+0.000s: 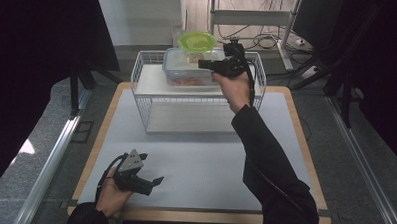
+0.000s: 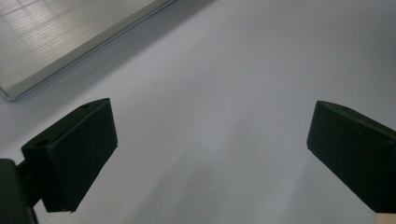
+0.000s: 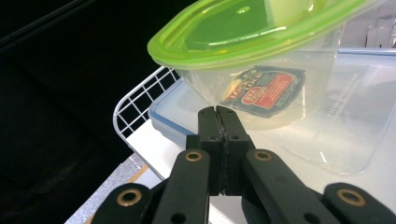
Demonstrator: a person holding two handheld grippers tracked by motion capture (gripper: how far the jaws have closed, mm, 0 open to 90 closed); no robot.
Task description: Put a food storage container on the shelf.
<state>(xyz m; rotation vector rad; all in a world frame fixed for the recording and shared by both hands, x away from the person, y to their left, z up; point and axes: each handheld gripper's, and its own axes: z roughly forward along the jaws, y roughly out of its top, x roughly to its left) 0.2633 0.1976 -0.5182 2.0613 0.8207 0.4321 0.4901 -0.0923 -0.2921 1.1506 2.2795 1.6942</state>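
My right gripper (image 1: 204,64) is up at the wire basket (image 1: 142,87), its fingers (image 3: 219,122) clenched flat together with nothing between them, their tips right against the clear tub with the green lid (image 3: 252,70). That tub sits on top of the blue-rimmed flat container (image 3: 355,121) on the basket's upper shelf, so I judge I am nudging or steadying it with closed tips, not gripping it. My left gripper (image 1: 154,181) rests well in front of the basket, low on the grey surface (image 2: 243,70), fingers (image 2: 74,154) spread wide and released, parked clear so the other arm has room.
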